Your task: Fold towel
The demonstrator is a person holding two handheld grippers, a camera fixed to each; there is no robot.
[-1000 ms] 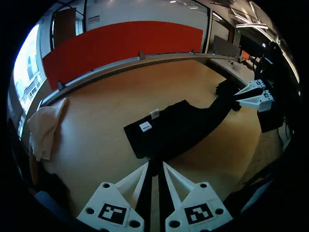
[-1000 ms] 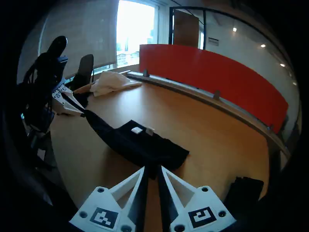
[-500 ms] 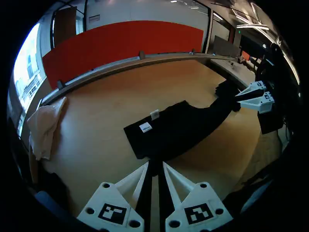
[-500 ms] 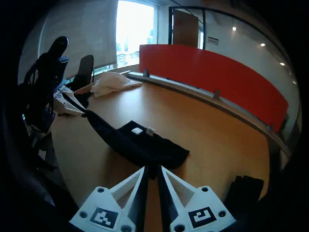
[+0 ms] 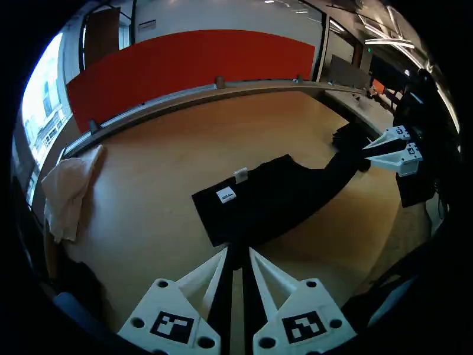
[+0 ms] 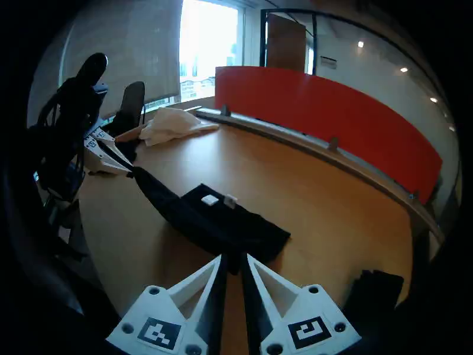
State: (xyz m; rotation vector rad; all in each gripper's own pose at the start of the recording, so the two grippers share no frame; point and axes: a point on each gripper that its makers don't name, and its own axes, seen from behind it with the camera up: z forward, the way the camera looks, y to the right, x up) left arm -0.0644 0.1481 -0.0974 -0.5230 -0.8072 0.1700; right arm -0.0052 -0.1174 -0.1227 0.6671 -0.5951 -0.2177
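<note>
The black towel (image 5: 272,195) is stretched over the surface (image 5: 165,148), pinched at 6 o'clock by the jaws of the left gripper (image 5: 238,251) and at 3 o'clock by those of the right gripper (image 5: 366,152).

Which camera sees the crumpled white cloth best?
The right gripper view: the white cloth lies brightly lit near the window, folds clear. The left gripper view shows the cloth stretched at the picture's edge.

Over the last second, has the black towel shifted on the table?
No: in the right gripper view the black towel sits where it was against the red partition.
</note>
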